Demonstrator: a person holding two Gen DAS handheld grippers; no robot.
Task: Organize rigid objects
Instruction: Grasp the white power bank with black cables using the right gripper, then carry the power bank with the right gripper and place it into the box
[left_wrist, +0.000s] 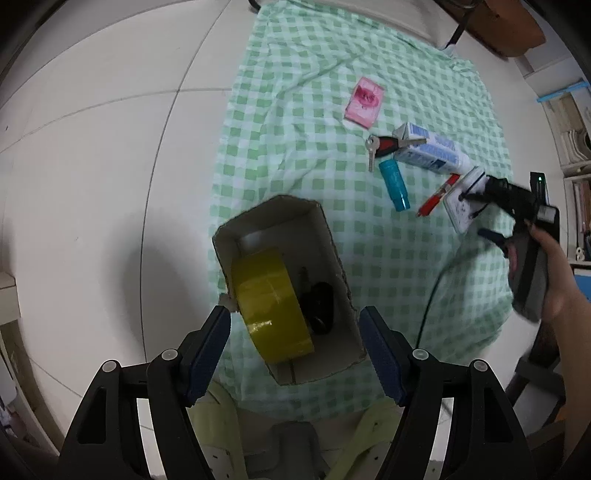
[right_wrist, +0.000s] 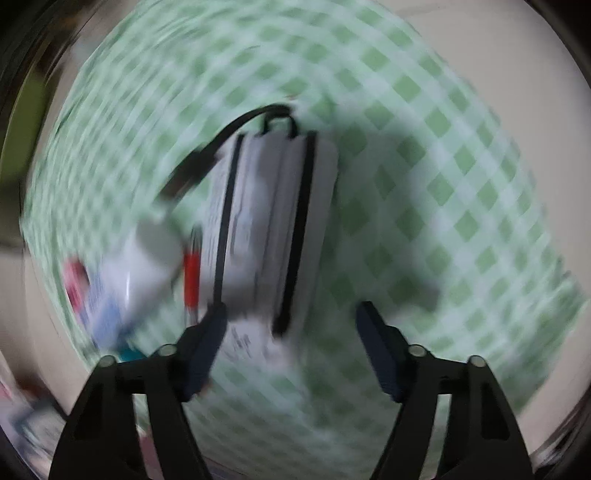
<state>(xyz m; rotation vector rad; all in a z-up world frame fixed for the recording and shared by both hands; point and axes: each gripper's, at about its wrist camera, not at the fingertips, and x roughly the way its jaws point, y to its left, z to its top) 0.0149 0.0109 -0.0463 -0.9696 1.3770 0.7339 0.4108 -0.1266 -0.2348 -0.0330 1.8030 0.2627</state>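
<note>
My open brown cardboard box (left_wrist: 284, 288) already holds a yellow tape roll (left_wrist: 271, 304) and something black. Beyond it on the green checked cloth (left_wrist: 295, 92) five items wait. My left gripper (left_wrist: 295, 350) gapes empty above the box; my right gripper (right_wrist: 290, 332), jaws apart, nears the white rectangular case (right_wrist: 269, 229).

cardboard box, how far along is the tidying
Done: the cardboard box holds a yellow tape roll and a dark item. In hand: the open right hand-held gripper is at the white case. Left: pink card, keys, carton, teal tube, red pen.
</note>
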